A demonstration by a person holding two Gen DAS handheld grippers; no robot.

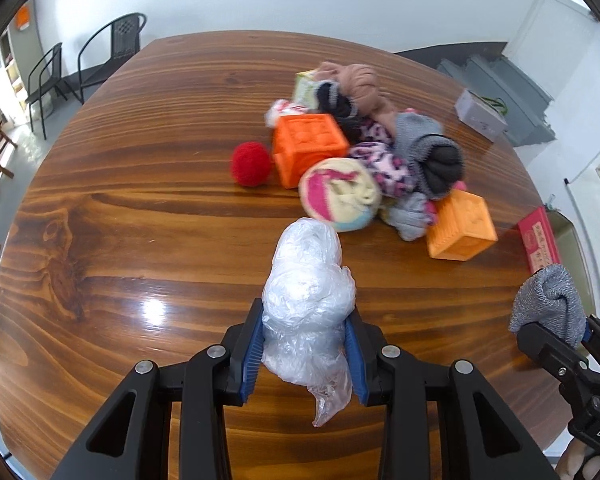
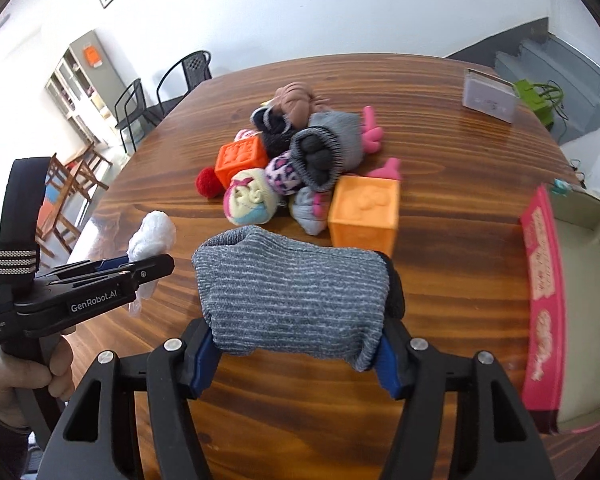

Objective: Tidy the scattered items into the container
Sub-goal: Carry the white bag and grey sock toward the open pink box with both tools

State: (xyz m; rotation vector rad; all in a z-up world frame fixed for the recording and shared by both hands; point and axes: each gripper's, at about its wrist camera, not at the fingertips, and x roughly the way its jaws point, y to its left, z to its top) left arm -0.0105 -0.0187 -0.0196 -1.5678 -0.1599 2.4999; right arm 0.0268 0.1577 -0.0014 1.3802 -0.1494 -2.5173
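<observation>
My left gripper (image 1: 305, 344) is shut on a crumpled clear plastic bag (image 1: 306, 292), held above the wooden table (image 1: 140, 240). My right gripper (image 2: 296, 344) is shut on a grey striped rolled sock (image 2: 292, 292); it also shows at the right edge of the left wrist view (image 1: 548, 304). A pile of items lies ahead: rolled socks, a red pompom ball (image 1: 251, 164), an orange cube (image 1: 308, 146) and a second orange cube (image 2: 364, 212). The container, a pink-sided box (image 2: 544, 292) with an open beige inside, sits at the table's right edge.
A small grey box (image 2: 489, 97) stands at the far right of the table. Black metal chairs (image 1: 112, 48) and wooden stools stand beyond the table's left side. The left gripper (image 2: 100, 284) shows at the left of the right wrist view.
</observation>
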